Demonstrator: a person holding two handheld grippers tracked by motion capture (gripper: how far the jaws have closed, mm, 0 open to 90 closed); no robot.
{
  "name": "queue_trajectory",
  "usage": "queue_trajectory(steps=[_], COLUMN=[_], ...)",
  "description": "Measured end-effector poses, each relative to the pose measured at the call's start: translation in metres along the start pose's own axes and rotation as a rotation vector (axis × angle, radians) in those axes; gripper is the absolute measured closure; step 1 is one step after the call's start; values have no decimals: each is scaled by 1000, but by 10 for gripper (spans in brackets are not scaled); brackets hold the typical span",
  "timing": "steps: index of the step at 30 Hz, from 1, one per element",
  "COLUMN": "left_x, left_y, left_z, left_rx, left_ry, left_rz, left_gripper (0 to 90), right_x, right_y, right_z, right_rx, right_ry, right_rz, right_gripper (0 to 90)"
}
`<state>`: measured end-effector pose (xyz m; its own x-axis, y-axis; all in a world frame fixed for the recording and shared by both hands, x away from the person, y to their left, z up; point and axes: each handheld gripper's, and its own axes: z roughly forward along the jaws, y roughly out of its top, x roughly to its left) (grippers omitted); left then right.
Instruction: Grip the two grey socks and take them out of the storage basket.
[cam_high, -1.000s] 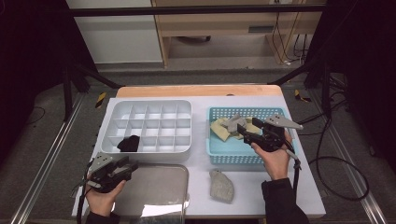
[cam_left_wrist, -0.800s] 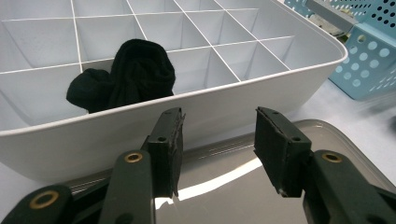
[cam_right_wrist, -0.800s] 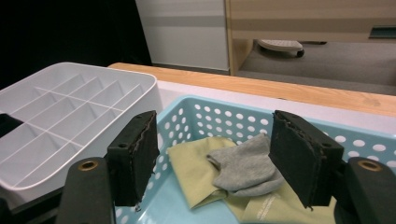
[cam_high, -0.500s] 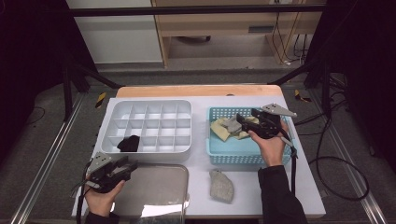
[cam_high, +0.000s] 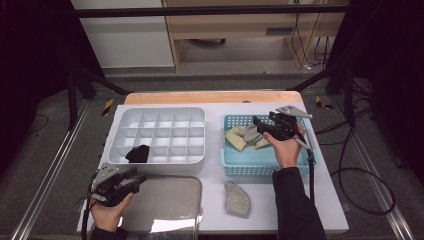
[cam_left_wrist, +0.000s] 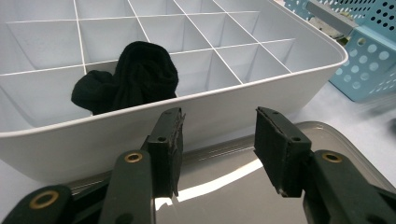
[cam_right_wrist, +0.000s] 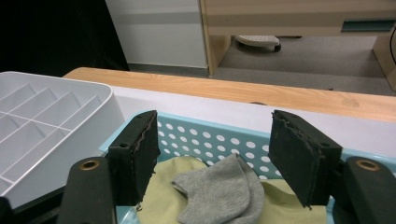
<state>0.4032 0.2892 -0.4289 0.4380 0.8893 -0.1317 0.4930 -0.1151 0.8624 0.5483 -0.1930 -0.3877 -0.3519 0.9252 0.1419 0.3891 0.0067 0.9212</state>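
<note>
Grey sock (cam_right_wrist: 223, 191) is lying atop a yellow cloth (cam_right_wrist: 161, 203) in the light-blue perforated basket (cam_high: 240, 164), and you are hovering your right gripper (cam_high: 261, 125) over it, jaws spread and empty, apparently lining up a pick. Your left gripper (cam_high: 131, 178) is idling released above the clear lid (cam_high: 165, 202), beside the white divided tray (cam_high: 156, 113) already holding a black sock (cam_left_wrist: 130, 77).

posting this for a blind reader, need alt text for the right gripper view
The right gripper, its two black jaws open, hovers over a grey sock lying on yellow cloth in a light blue perforated basket. A white divided tray sits to the left, with a wooden table edge beyond.
</note>
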Motion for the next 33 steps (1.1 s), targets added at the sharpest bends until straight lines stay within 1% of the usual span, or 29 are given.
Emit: queue_trajectory(steps=[4,6,10,14,18,20,28,33], left_x=[0,0,1,2,2,2,3,3], left_y=[0,0,0,0,0,0,0,0], left_z=[0,0,0,-1,-2,-2,-2,-2], left_rx=[-1,-1,-1,-5,-8,-9,-9,-9], left_ry=[-2,-2,-3,-3,-5,-6,-4,-4], left_rz=[-1,-2,-2,-6,-6,-9,-9,-9], left_gripper=[512,512,512,511,511,511,511,512], right_x=[-4,-4,-6,-8,-8,-7,-5,-7], right_y=[-1,-1,-4,-9,-14,-17,-27,-31], right_z=[8,12,20,29,36,39,51,55], right_rx=[13,12,22,37,62,78,133,163], right_ry=[-12,-9,0,-10,-17,-22,-25,-39], right_rz=[-1,-4,10,13,5,-9,-11,-16], right_gripper=[322,323,311,301,308,309,321,333])
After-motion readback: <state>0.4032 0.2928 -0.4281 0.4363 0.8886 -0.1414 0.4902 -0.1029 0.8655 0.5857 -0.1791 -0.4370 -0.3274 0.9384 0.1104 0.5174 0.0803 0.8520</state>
